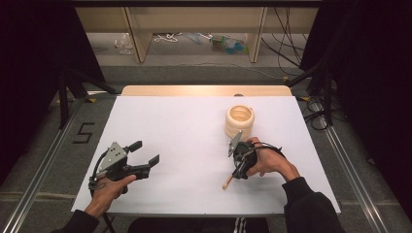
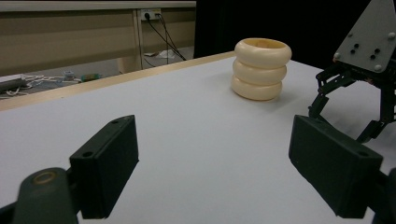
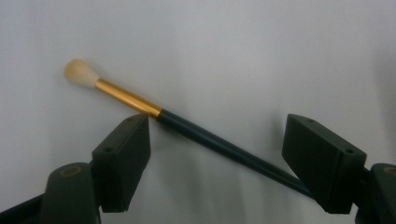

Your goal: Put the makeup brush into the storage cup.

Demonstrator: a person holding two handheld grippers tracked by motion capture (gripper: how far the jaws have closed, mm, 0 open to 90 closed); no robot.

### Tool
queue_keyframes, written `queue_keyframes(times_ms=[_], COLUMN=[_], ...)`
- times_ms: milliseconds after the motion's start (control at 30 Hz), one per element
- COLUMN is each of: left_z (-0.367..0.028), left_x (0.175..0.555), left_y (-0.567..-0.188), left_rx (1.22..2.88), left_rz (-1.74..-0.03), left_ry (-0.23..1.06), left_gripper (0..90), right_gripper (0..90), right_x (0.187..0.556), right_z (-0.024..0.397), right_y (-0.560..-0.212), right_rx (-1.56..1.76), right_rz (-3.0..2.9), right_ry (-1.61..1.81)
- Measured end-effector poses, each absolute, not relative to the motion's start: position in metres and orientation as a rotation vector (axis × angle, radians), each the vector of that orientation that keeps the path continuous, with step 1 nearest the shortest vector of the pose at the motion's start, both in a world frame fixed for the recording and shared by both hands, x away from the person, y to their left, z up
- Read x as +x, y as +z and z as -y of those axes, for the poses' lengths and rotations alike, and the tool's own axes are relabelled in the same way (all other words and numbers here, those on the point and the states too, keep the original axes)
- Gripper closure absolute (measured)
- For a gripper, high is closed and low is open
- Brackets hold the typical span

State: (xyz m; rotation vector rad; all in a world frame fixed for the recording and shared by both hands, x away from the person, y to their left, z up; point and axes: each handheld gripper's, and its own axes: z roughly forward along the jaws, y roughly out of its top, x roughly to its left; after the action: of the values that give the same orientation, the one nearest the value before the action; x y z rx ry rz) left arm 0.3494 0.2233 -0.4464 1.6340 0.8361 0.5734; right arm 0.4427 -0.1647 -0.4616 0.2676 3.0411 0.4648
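Brush [image 3: 187, 126] work is what I have in hand, though the biggest thing before me is the bench [image 1: 184, 131], a flat white matte sheet with a pale wooden edge at the far side. On it, toward my right and just beyond my right hand, stands a cream holder [image 1: 239, 121] shaped like three fat rings stacked, smooth and rounded, hollow at the top.

My left gripper [image 1: 145, 154] rests well apart on the left, its black blocky jaws spread wide with nothing between them. My right gripper [image 3: 229, 163] points down at the bench with its jaws wide apart too, straddling the brush, which lies flat on the white surface close to the holder. The pads don't press on it; one jaw may just brush the handle, though I can't tell for sure from this close angle.

The brush is slender: a dark glossy handle, a shiny gold ferrule, a soft pale tuft.

I judge this the grasp step. Next I need to close squarely on the thin handle, lift without rolling it, then carry it to the holder.
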Motion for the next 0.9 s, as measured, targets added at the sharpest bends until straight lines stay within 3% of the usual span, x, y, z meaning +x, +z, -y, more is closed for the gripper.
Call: queue_keyframes(times_ms=[633,900], left_z=[-0.2231,-0.2233], left_x=[0.3492,0.3492], left_y=[-0.4463,-0.4461], left_rx=[1.633,1.633], left_rz=[-0.835,-0.835], left_ry=[0.574,0.576], left_gripper=[15.8,15.7], right_gripper=[26.7,36.1], right_x=[0.4468,0.4467], right_z=[0.1648,0.1646], right_y=[-0.4639,-0.4619], right_rx=[0.284,0.287], right_rz=[-3.062,-3.063], right_ry=[0.437,0.427])
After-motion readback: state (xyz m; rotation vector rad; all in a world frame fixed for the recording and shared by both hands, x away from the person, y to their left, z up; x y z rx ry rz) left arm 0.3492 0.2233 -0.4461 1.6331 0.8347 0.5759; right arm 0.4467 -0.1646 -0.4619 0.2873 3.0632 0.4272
